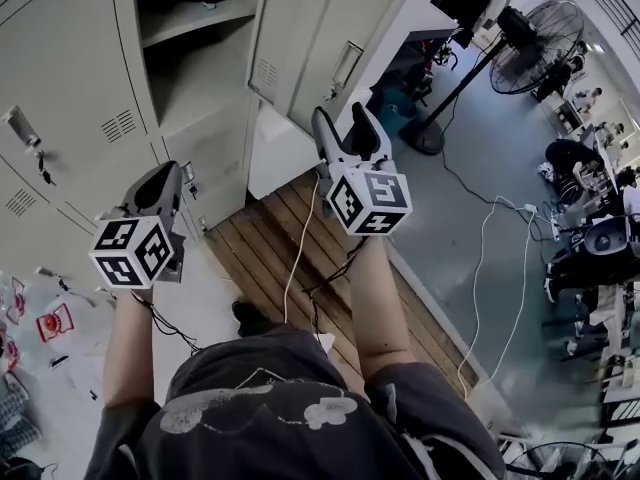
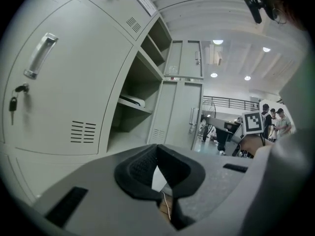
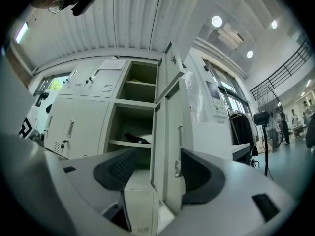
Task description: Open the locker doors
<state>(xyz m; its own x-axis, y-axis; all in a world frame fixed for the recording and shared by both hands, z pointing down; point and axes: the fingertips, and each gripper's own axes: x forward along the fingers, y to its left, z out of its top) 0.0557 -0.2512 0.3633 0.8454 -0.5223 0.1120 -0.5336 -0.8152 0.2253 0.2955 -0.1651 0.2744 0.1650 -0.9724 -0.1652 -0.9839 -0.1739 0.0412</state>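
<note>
A bank of grey lockers (image 1: 70, 88) fills the upper left of the head view. The middle column stands open, its door (image 1: 325, 43) swung out to the right, with shelves (image 1: 190, 28) showing inside. My right gripper (image 1: 342, 126) is open at that door's free edge. In the right gripper view the door edge (image 3: 165, 136) stands between the spread pads (image 3: 118, 168) and they do not press on it. My left gripper (image 1: 163, 176) is shut and empty, low in front of a closed door (image 2: 64, 82) with a handle (image 2: 40, 54) and hanging keys (image 2: 13, 102).
A wooden pallet floor (image 1: 300, 233) lies under me, with white cables (image 1: 490, 268) trailing to the right. A standing fan (image 1: 530, 33) and desks with people (image 1: 575, 158) are at the far right. Red-and-white clutter (image 1: 50, 323) lies at the lower left.
</note>
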